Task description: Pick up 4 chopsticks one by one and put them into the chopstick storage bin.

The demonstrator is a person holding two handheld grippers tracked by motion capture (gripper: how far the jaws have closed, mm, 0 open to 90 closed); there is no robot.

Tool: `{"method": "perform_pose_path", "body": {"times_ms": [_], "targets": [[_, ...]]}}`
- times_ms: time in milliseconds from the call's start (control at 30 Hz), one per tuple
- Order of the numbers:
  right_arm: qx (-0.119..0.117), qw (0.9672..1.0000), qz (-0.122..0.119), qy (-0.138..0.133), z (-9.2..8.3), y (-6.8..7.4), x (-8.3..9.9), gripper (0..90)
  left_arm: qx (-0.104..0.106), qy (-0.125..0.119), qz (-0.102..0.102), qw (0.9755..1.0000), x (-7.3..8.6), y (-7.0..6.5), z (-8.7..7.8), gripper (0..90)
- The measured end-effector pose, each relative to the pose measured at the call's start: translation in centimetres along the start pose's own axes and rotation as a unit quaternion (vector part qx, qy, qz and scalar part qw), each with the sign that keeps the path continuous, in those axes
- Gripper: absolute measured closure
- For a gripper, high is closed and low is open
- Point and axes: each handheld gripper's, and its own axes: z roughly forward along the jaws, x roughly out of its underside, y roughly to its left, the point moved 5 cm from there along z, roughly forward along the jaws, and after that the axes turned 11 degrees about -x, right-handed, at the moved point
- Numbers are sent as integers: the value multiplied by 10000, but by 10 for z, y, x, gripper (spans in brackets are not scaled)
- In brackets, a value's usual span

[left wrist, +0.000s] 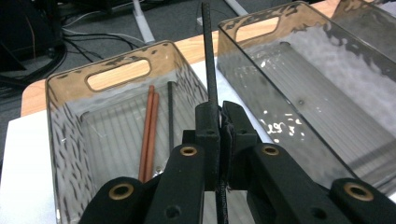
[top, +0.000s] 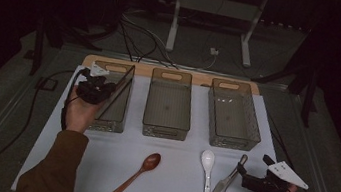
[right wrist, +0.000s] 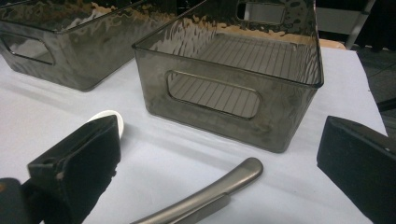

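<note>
One thin black chopstick (left wrist: 208,56) is pinched upright in the left gripper (left wrist: 219,116), long axis near vertical, tip pointing up and slightly away, over the near end of the left smoked-plastic bin (left wrist: 70,135). Inside that bin lie a reddish-brown pair of chopsticks (left wrist: 149,130) and another dark stick (left wrist: 171,114), running near to far. I'd judge this a sorting step: lowering and tipping the stick flat alongside them comes next, then letting go. Near right, the right gripper (right wrist: 219,158) hangs spread wide around the handle of the metal tongs (right wrist: 205,198), not clamped; those tongs lie loose on the white tabletop (top: 171,187).
</note>
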Motion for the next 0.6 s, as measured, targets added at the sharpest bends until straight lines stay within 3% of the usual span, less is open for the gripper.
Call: {"method": "perform_pose_path", "body": {"times_ms": [333,600], "targets": [[-5,10000,4,7,0,0,0,0,-72,1,-29,10000,4,12,12,878],[-3,10000,3,1,0,0,0,0,-178,145,-90,9997,10,18,25,878]]}}
